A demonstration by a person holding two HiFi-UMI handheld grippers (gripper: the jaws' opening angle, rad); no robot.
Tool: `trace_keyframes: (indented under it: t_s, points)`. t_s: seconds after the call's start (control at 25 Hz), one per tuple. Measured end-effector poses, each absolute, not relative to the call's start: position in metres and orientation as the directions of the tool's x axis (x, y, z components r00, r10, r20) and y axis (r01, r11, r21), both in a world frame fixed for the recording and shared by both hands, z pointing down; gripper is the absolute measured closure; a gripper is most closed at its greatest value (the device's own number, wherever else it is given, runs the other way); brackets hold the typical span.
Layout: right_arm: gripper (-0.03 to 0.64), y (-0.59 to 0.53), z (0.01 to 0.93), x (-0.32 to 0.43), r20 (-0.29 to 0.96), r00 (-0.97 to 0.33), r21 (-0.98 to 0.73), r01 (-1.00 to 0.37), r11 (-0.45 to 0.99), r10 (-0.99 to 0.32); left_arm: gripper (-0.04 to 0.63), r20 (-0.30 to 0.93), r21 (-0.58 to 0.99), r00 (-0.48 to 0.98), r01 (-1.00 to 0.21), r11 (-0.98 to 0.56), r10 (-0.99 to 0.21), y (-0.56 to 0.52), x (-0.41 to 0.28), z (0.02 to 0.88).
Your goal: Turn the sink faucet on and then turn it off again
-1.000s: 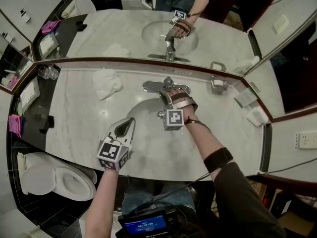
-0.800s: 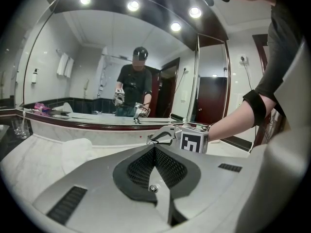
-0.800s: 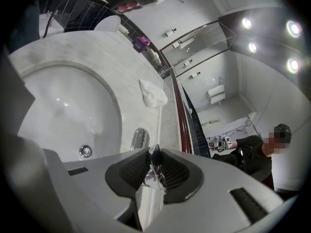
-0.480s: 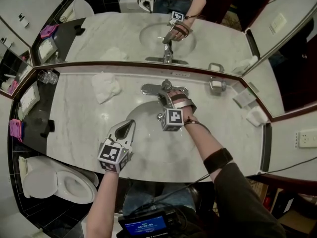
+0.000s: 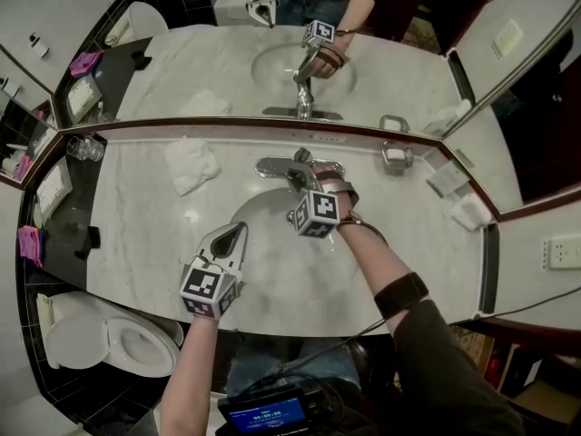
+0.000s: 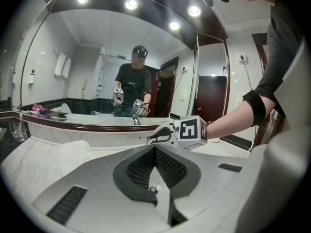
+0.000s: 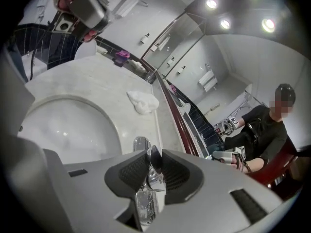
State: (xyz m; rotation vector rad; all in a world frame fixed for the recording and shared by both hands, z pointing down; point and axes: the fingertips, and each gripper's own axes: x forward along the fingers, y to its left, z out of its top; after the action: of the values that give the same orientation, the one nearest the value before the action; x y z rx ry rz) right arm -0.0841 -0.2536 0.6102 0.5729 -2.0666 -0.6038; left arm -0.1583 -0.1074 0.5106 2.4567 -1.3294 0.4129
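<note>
The chrome faucet [image 5: 292, 165] stands behind the oval sink basin [image 5: 272, 252] in the marble counter. My right gripper [image 5: 302, 179] reaches over the basin, its jaws shut on the faucet's lever handle [image 7: 153, 160], which shows pinched between the two ribbed pads [image 7: 132, 171]. Its marker cube [image 5: 316, 213] sits tilted above the basin. My left gripper [image 5: 238, 228] hovers at the basin's front left, shut with nothing in it; its closed pads [image 6: 154, 152] point towards the right gripper [image 6: 163, 135]. I cannot tell whether water runs.
A crumpled white towel [image 5: 193, 163] lies left of the faucet. A soap dish [image 5: 398, 155] stands at the right by the mirror [image 5: 300, 62]. Drinking glasses [image 5: 87, 147] sit at the far left, and a toilet [image 5: 109, 339] is below the counter.
My right gripper has rolled on the faucet handle, its marker cube tipping round, and moved slightly towards the mirror. The left gripper has stayed in place.
</note>
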Motion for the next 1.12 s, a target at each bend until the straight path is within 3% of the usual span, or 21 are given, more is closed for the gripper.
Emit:
trace_keyframes:
  t_s: [0.6,1.12]
  points:
    - [0.518,-0.28,0.597,-0.074,0.623,-0.568,0.339,-0.425,0.84,-0.538,0.595,0.391,0.131,0.528,-0.843,-0.522,-0.754,-0.118,-0.153,0.504]
    - [0.489,-0.281,0.6,-0.07,0.638,-0.539,0.346,-0.438,0.83,-0.55,0.595,0.388,0.127,0.528,-0.842,-0.524,-0.755,-0.115,-0.152,0.498]
